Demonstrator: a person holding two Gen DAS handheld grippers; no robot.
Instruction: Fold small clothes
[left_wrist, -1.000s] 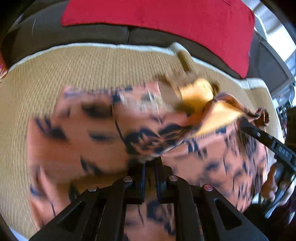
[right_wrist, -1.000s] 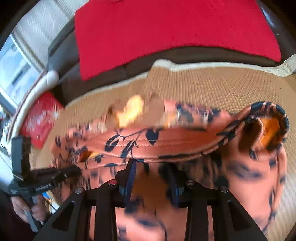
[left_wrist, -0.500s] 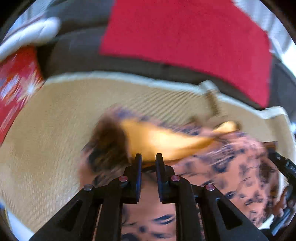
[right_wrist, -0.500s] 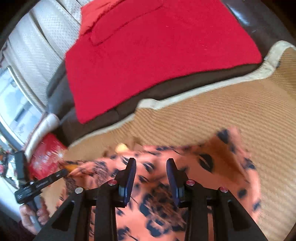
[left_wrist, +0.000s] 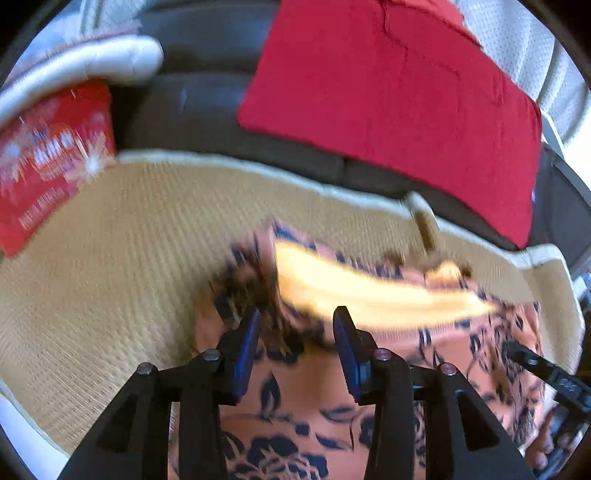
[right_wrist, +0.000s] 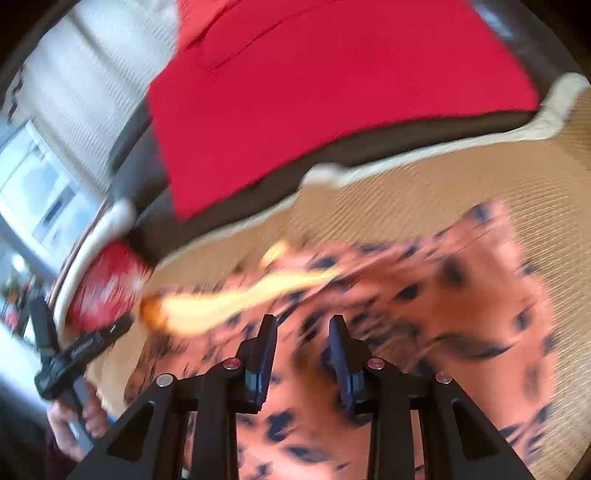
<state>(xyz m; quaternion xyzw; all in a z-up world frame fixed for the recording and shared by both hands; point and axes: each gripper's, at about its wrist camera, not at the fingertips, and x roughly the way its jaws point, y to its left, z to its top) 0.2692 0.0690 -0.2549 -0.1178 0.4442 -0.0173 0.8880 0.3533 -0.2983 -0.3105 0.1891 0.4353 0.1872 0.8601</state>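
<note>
A small orange garment (left_wrist: 317, 402) with a dark blue floral print lies on a woven tan mat (left_wrist: 122, 258). A bright yellow inner band (left_wrist: 354, 291) shows along its far fold. My left gripper (left_wrist: 295, 325) is open and empty just above the garment's left part. In the right wrist view the same garment (right_wrist: 424, 306) lies spread and blurred, and my right gripper (right_wrist: 301, 328) is open and empty over its middle. The left gripper also shows in the right wrist view (right_wrist: 79, 349), held by a hand at the mat's left edge.
A red cloth (left_wrist: 399, 96) lies on the dark sofa seat (left_wrist: 192, 107) behind the mat. A red printed packet (left_wrist: 48, 162) sits at the far left beside a white cushion edge (left_wrist: 85, 70). The mat has a cream border (right_wrist: 436, 147).
Both grippers have opened and let go of the garment, which has dropped folded onto the mat. Both grippers have pulled back and tilted up.
</note>
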